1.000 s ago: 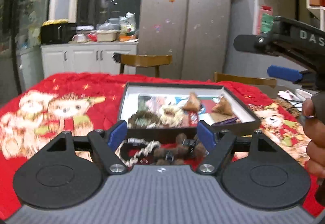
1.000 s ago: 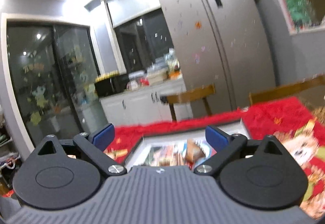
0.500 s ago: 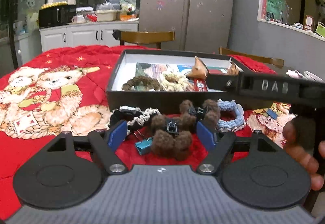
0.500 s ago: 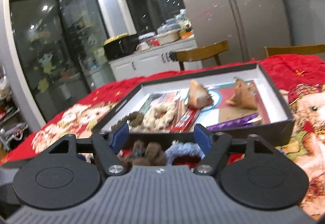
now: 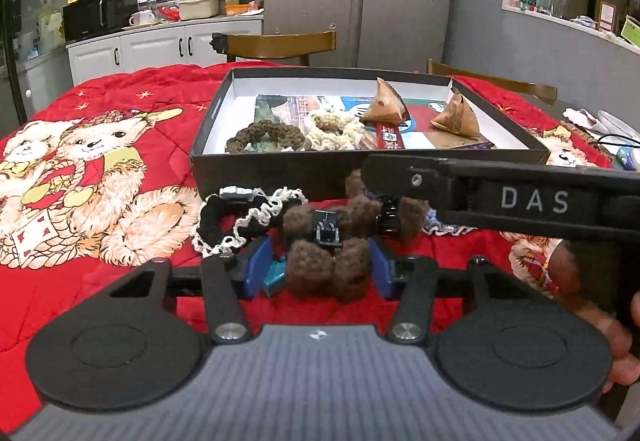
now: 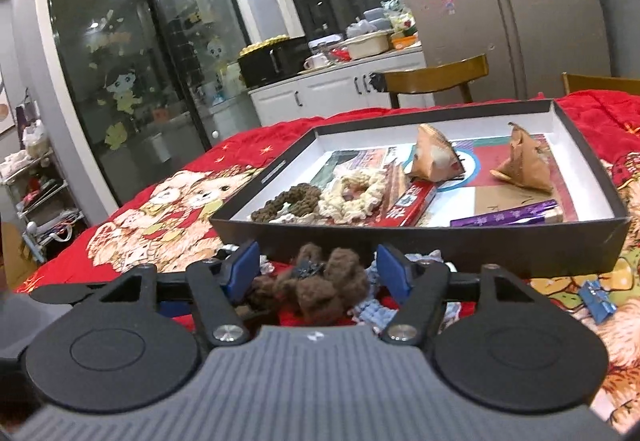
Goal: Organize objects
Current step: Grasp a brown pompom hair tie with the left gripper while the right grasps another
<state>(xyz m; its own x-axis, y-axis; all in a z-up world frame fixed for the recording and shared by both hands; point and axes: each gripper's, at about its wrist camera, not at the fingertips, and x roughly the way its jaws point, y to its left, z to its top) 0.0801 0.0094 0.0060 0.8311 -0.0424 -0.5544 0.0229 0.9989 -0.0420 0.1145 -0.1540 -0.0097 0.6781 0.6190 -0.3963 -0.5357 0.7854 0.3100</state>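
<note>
A black box [image 5: 304, 171] [image 6: 440, 245] with a white inside holds a brown scrunchie [image 5: 262, 135], a cream scrunchie [image 5: 334, 129], two brown wrapped parcels [image 5: 386, 107] and flat packets. In front of it lie two brown fuzzy hair claws [image 5: 328, 253] [image 6: 324, 285], a black-and-white scrunchie [image 5: 240, 219] and a light blue scrunchie [image 6: 374, 307]. My left gripper [image 5: 318, 267] is open with its fingers on either side of the near brown claw. My right gripper [image 6: 318, 267] is open, low over the far brown claw; its arm [image 5: 520, 197] crosses the left wrist view.
A red quilted cloth with bear prints [image 5: 92, 161] covers the table. A small blue binder clip [image 6: 598, 295] lies at the right. Wooden chairs [image 5: 276, 41] stand behind the table, with a fridge and a kitchen counter further back.
Both grippers have dropped down toward the hair items in front of the box. The left fingers have closed in around the brown claw. The right gripper has come in from the right.
</note>
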